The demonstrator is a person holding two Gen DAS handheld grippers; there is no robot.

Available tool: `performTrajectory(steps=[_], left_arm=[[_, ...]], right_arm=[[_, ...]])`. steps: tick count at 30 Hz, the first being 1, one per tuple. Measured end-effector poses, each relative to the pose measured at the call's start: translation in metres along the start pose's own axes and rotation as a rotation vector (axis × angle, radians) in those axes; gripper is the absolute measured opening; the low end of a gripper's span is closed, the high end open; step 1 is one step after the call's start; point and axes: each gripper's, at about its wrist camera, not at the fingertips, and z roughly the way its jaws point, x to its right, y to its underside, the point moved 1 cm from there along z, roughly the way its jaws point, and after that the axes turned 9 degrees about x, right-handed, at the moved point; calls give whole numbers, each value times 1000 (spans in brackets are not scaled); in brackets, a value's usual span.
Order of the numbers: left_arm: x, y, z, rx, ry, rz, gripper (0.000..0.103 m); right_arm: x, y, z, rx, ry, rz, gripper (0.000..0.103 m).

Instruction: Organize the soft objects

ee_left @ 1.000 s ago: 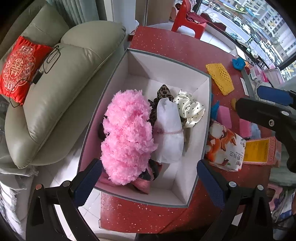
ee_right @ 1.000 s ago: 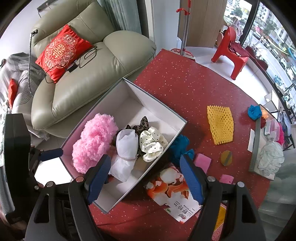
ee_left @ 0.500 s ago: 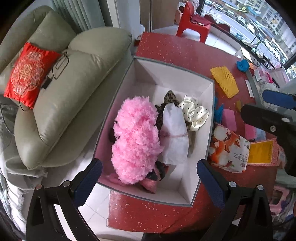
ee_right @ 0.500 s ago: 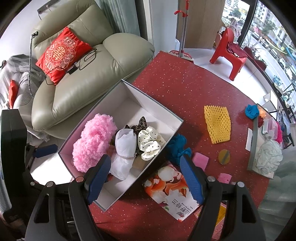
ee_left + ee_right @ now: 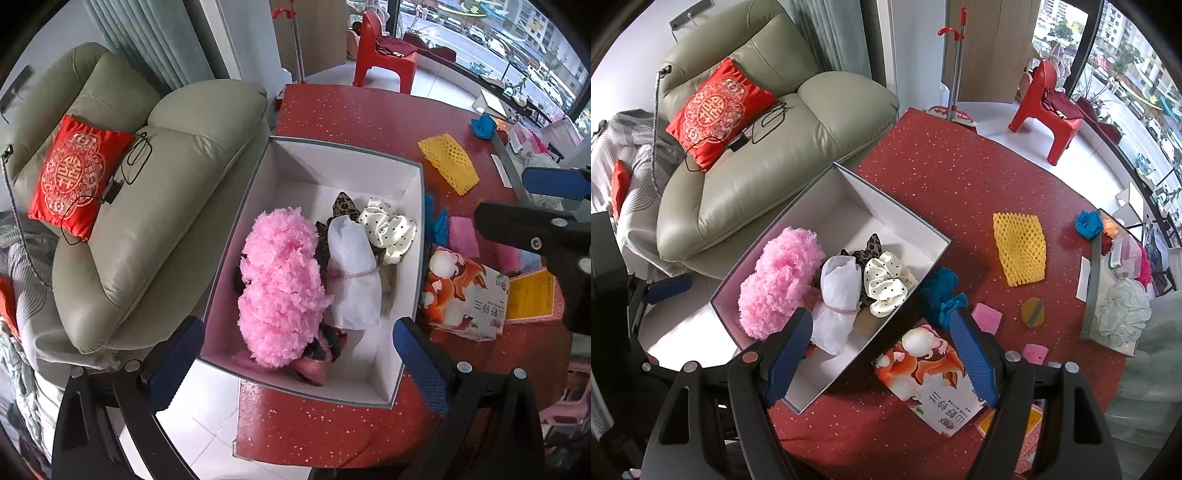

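A white open box (image 5: 410,206) (image 5: 809,206) sits on the red table. Inside lie a fluffy pink item (image 5: 280,288) (image 5: 779,277), a white bundle (image 5: 352,273) (image 5: 838,295), a cream dotted scrunchie (image 5: 388,229) (image 5: 886,280) and a leopard-print piece (image 5: 343,206). On the table lie a yellow mesh (image 5: 1019,251) (image 5: 448,162), a teal item (image 5: 942,291) and pink sponges (image 5: 986,317). My left gripper (image 5: 297,365) is open and empty, above the box's near end. My right gripper (image 5: 881,350) is open and empty, above the box's edge.
A printed tissue pack (image 5: 931,384) (image 5: 461,291) lies right of the box. A grey tray (image 5: 1089,288) with cloths stands at the right. A green sofa (image 5: 768,147) with a red cushion (image 5: 716,110) is left of the table. A red chair (image 5: 1049,114) stands behind.
Both grippers have drawn back and up from the box, so the view is wider. Both stay open and empty. The objects have not moved.
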Motion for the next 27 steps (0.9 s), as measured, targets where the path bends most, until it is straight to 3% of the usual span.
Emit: performTrajectory(steps=[27], left_arm=[[13, 2, -18, 16, 21, -7, 103]], right_arm=[[1, 7, -6, 7, -3, -10, 80]])
